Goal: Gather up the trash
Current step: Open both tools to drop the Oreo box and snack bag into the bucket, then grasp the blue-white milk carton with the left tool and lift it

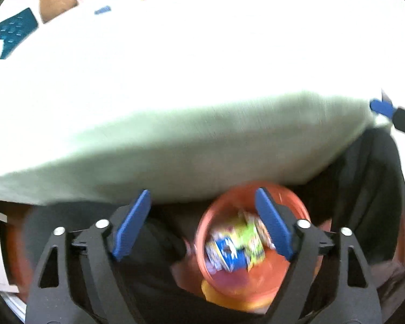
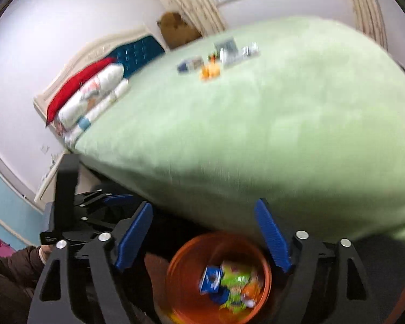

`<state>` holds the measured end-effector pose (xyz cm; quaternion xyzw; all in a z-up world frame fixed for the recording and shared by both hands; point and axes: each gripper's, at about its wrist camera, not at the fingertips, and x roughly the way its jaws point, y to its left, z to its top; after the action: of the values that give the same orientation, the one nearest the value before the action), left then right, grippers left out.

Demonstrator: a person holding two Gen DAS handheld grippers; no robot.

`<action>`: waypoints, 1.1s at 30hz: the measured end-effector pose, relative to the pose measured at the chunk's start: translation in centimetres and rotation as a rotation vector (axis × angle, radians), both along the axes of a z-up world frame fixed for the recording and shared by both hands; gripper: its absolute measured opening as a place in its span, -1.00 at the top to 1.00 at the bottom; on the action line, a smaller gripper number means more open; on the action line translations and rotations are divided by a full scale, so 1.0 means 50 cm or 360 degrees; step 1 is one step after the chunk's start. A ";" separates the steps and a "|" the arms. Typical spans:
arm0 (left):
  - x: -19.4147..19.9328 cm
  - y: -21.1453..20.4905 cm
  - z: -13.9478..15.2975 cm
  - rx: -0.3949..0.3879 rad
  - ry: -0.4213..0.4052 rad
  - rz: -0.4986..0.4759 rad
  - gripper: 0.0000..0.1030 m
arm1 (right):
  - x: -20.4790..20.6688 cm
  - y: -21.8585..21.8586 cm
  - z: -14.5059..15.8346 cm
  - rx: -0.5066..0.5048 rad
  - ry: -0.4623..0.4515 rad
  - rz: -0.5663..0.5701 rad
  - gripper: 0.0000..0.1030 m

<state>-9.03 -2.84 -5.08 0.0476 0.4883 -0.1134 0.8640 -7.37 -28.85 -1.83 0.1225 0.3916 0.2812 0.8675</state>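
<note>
An orange bin (image 1: 289, 280) stands on the floor below the bed edge, holding several bright wrappers (image 1: 235, 245). My left gripper (image 1: 202, 225) is open and empty above it. In the right wrist view the same bin (image 2: 181, 270) with wrappers (image 2: 229, 283) lies below my right gripper (image 2: 203, 239), which is open and empty. More trash (image 2: 218, 58), several small packets and an orange piece, lies far off on the green bed cover (image 2: 256, 135). The left gripper's body (image 2: 75, 216) shows at the left. The right gripper's blue fingertip (image 1: 380, 106) shows at the left wrist view's right edge.
The green bed (image 1: 202, 145) fills the space ahead; both views are motion-blurred. A headboard (image 2: 137, 54), red and white pillows (image 2: 91, 91) and a brown object (image 2: 175, 29) are at the far end. A person's dark sleeve (image 2: 10, 270) is at lower left.
</note>
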 end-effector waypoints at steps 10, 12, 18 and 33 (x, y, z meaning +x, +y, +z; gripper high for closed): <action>0.194 0.111 0.170 -0.0143 -0.0284 0.0392 -0.78 | 0.057 -0.019 0.013 0.0083 -0.0010 -0.0070 -0.65; 0.251 0.121 0.190 -0.0163 -0.0308 0.0466 -0.78 | 0.066 -0.029 0.009 0.0100 -0.0003 -0.0082 -0.65; 0.459 0.152 0.230 -0.0158 -0.0320 0.0787 -0.79 | 0.102 -0.055 0.000 0.0143 0.0019 -0.0123 -0.66; 0.852 0.227 0.141 -0.0144 -0.0045 0.1359 -0.79 | 0.195 -0.079 0.005 0.0096 -0.0016 -0.0130 -0.69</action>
<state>33.56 8.49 1.99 -0.1951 0.4469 0.2336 0.8412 2.37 -32.79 -1.57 0.1630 0.3732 0.2579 0.8761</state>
